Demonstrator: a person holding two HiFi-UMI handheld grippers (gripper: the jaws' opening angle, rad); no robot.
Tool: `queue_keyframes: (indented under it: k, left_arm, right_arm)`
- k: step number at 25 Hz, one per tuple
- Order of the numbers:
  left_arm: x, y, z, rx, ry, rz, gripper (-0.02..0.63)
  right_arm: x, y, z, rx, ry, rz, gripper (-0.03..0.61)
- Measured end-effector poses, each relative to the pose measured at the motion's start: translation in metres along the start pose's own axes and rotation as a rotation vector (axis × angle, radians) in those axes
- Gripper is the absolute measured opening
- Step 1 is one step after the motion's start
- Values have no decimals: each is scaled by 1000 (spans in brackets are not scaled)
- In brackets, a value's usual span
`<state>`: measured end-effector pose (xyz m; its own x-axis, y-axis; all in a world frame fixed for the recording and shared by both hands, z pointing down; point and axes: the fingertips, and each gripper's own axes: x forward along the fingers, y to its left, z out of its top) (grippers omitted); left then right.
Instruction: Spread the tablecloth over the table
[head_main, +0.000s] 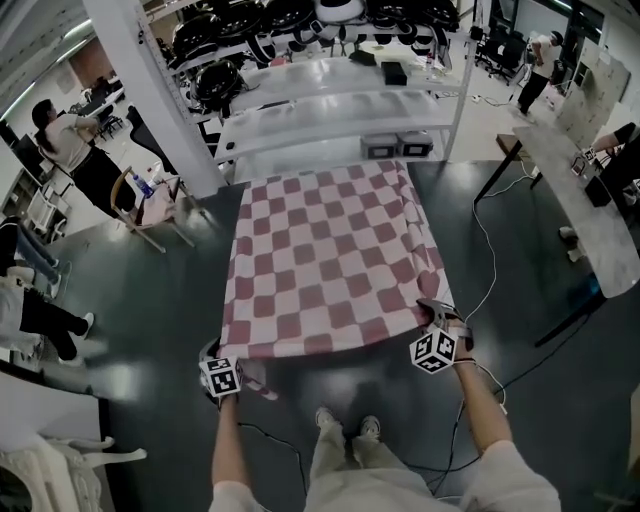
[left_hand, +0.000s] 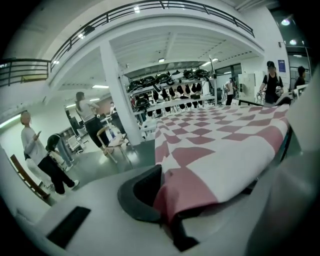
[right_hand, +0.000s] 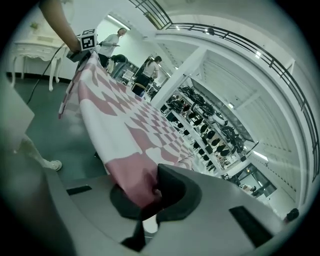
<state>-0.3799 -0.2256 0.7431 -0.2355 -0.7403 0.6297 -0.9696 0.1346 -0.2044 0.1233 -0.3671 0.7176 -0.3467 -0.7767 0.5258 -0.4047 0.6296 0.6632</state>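
The checked cloth (head_main: 330, 260) lay stretched flat ahead of the person, its far edge near the shelves (head_main: 330, 105). The left gripper (head_main: 224, 362) was clamped on the cloth's near left corner and the right gripper (head_main: 432, 315) on its near right corner, jaws pinching fabric, the near edge running between them

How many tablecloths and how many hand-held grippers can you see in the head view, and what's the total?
1 tablecloth
2 hand-held grippers: left hand-held gripper, right hand-held gripper, both shut on the tablecloth
Total: 3
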Motion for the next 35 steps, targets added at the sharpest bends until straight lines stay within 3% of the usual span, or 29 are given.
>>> queue_keyframes:
  k: [7, 11, 13, 16, 20, 23, 25, 26, 31, 35]
  left_arm:
    - [11, -5, -26, -10, 24, -22, 28]
    - [14, -22, -37, -1, 31, -83, 41]
    - [20, -29, -60, 24, 46, -116, 170]
    - [32, -39, -117, 45, 88, -131, 252]
    - [34, -49, -181, 30, 137, -141, 302]
    - [29, -54, -207, 2, 179, -158, 337]
    - [26, -58, -219, 3, 173, -165, 356]
    - [22, -60, -218, 3, 159, -171, 357]
    - [-2, -58, -213, -1, 120, -153, 413]
    - [-20, -56, -197, -18, 63, -141, 420]
  right_arm:
    - [6, 32, -12, 14, 50, 27, 15]
    - [15, 46, -24, 28, 82, 45, 15]
    - [22, 63, -29, 40, 87, 38, 17]
    - [31, 95, -44, 42, 93, 30, 29]
    - [40, 127, -64, 36, 101, 49, 128]
    - [42, 141, -67, 14, 87, 33, 243]
    - [38, 156, -71, 22, 85, 33, 352]
    - [34, 162, -73, 35, 89, 35, 371]
    - [9, 186, -82, 109, 116, 72, 394]
    - [-18, 188, -80, 234, 113, 54, 366]
